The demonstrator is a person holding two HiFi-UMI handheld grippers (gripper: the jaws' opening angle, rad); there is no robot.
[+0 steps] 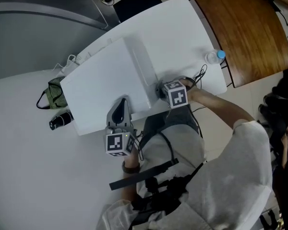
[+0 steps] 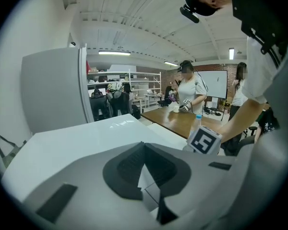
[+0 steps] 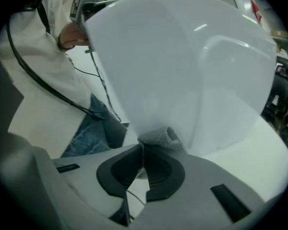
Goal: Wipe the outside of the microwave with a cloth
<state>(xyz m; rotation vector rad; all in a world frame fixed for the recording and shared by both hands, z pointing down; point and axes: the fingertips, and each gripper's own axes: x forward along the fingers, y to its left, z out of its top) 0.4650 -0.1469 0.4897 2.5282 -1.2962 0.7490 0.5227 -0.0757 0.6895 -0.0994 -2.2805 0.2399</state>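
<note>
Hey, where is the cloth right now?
In the right gripper view, the grey cloth is pinched in the right gripper, at the bottom centre of the picture. It is pressed against the lower part of the white microwave.

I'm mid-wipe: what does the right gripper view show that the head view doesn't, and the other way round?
Only the right gripper view: the small grey textured cloth clamped in the shut right tool, held against the side wall. Only the head view: the clear plastic bottle with a blue cap, the green bag and the brown wooden table. Both: the white box-shaped microwave and the left tool over its top.
</note>
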